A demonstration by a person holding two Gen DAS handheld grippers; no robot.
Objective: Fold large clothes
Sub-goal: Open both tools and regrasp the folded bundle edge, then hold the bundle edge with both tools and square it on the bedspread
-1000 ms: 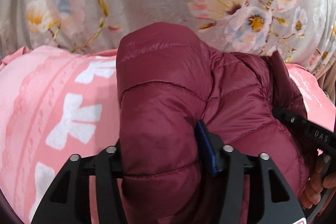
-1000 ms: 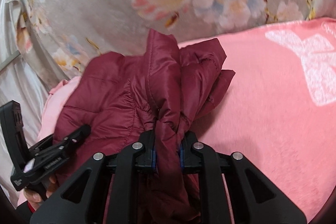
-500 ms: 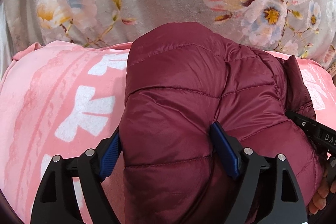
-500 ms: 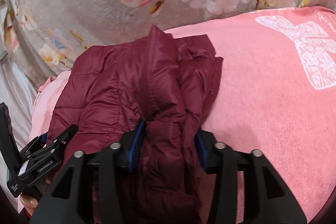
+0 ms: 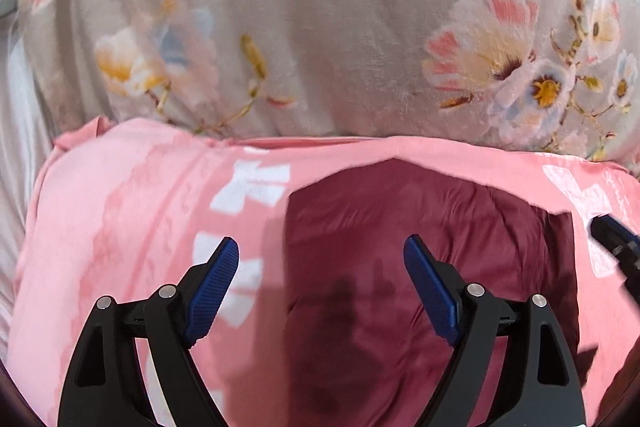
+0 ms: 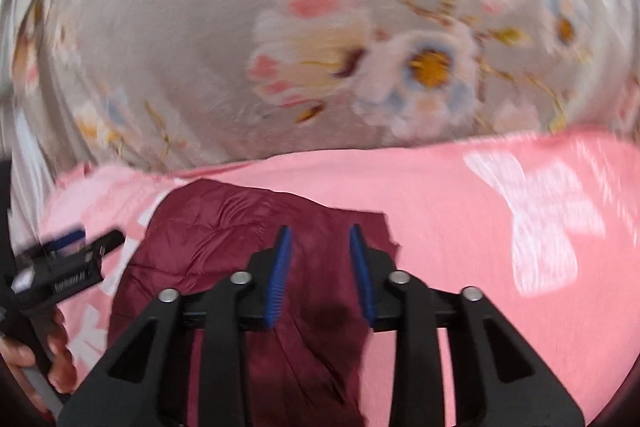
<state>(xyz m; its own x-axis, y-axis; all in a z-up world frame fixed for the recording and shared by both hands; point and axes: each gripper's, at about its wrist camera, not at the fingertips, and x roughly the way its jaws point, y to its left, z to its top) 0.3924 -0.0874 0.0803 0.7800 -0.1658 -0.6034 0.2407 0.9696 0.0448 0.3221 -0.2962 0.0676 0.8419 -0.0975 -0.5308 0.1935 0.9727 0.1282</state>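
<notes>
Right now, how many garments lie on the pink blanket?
1: a maroon puffer jacket, lying on the pink blanket under both raised, empty hand-held grippers. Others may lie outside view.

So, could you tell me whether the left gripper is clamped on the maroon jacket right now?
No, the left gripper stands wide open with nothing between its pads, above the maroon jacket lying on the pink blanket.

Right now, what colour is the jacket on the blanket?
Dark maroon jacket, clearest in the right wrist view.

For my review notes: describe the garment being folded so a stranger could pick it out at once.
Find the pink blanket with white bows, in front of the grey flowered cloth. On it lies the jacket, the only dark red, shiny, quilted thing there.
</notes>
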